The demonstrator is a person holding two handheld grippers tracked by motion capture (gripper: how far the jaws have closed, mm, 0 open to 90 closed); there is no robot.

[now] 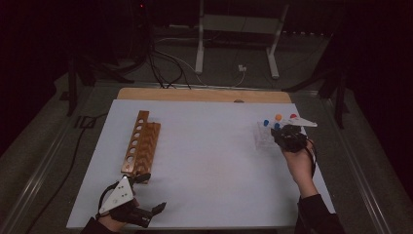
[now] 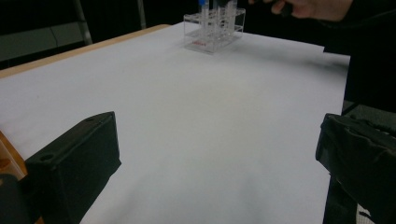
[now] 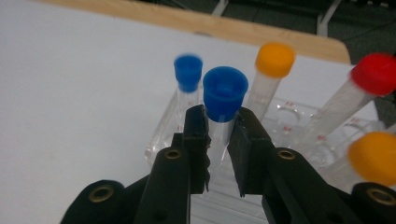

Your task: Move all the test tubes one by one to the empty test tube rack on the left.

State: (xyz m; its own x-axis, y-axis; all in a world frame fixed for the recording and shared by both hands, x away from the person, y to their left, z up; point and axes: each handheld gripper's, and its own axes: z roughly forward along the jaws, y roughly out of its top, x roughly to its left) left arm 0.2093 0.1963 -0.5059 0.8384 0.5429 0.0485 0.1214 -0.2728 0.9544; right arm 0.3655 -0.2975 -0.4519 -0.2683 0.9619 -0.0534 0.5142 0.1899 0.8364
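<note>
A clear plastic rack (image 1: 263,138) stands at the table's right and holds several capped tubes, with blue, orange and red caps. My right gripper (image 3: 219,135) is shut on the neck of a blue-capped tube (image 3: 224,93), just under the cap, while the tube stands in the rack (image 3: 289,122). In the high view that gripper (image 1: 284,134) sits at the rack's near right side. My left gripper (image 1: 152,193) rests open near the table's front left edge, nothing between its fingers (image 2: 74,163). From the left gripper view the rack (image 2: 212,30) lies far off.
A wooden tube rack (image 1: 141,143) with a row of holes lies at the left, just beyond my left gripper. Around the held tube stand another blue-capped tube (image 3: 188,72), an orange-capped one (image 3: 274,59) and a red-capped one (image 3: 376,73). The white table (image 1: 209,161) spans between both racks.
</note>
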